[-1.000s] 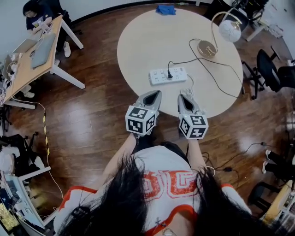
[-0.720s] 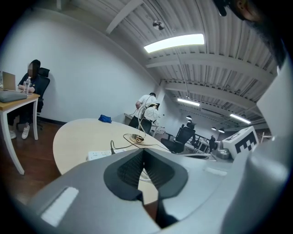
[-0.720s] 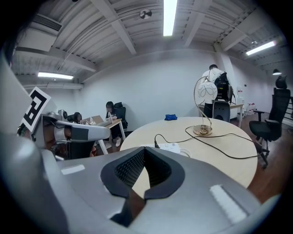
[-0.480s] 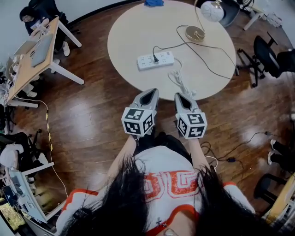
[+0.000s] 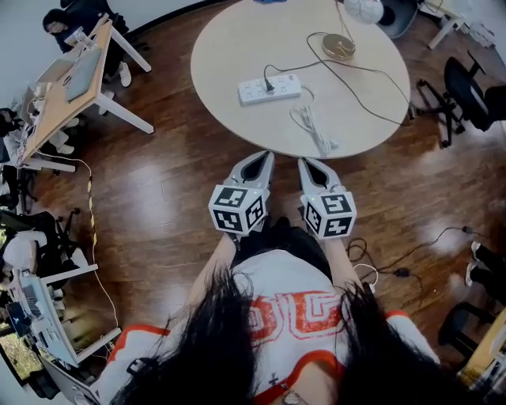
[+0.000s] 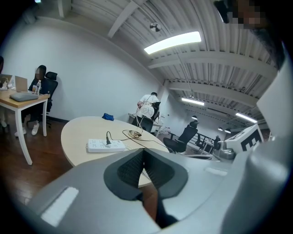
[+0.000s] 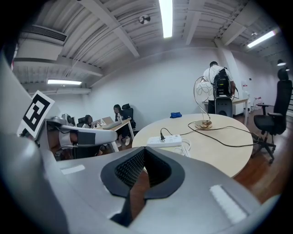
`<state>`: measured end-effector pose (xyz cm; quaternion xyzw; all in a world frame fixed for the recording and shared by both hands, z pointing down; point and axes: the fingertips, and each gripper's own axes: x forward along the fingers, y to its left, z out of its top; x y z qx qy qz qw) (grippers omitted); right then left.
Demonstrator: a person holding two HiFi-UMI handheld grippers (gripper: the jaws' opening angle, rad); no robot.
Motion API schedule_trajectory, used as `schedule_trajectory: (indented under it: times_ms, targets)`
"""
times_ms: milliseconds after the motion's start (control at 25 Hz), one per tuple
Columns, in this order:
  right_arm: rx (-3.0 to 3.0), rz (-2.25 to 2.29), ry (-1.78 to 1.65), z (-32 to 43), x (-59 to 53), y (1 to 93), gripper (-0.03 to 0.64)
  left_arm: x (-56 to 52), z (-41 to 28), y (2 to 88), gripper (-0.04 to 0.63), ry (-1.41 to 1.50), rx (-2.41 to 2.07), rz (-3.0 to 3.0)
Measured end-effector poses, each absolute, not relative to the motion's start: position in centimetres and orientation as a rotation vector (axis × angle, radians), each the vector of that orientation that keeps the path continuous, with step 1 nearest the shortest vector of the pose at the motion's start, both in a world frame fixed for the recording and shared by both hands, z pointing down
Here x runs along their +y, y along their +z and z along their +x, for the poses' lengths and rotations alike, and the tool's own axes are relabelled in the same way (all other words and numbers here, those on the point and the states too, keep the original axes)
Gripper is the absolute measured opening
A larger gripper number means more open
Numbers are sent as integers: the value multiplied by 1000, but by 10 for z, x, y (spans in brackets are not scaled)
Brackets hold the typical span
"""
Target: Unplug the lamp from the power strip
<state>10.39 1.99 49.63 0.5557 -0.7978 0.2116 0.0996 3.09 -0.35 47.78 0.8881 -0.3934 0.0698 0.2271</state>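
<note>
Open office, dark wood floor, a round pale desk (image 5: 237, 47) ahead.

- Left gripper (image 5: 264, 159) and right gripper (image 5: 305, 164) sit side by side over the floor, short of the desk's near edge. Both pairs of jaws are pressed together, with nothing between them.
- The power strip (image 5: 270, 88) lies well ahead of the jaws, about in line with the left pair. A black plug (image 5: 268, 82) stands seated in it, so the lamp reads as not yet unplugged.
- The thin black cord runs from the plug to the lamp base (image 5: 337, 46), farther ahead and off to the right — slack, looping across the desk.
- A white cable bundle (image 5: 312, 126) lies nearest the jaws, probably the strip's own lead.
- The lamp shade (image 5: 364, 8) is cut off by the head view's top edge. Which socket holds the plug is too small to tell.
</note>
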Motion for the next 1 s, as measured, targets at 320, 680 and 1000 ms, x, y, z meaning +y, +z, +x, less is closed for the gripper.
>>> schedule_trajectory:
  times_ms: [320,680,1000]
  targets:
    - [-2363,1650,604,98,19,494,0,-5,27,476,0,194,-1079,2463]
    - [-2380,1636,613,80,8,489,0,-9,16,472,0,211,-1069,2481]
    - [-2382,1622,613,61,3,490,1,-14,-5,475,0,206,-1079,2461]
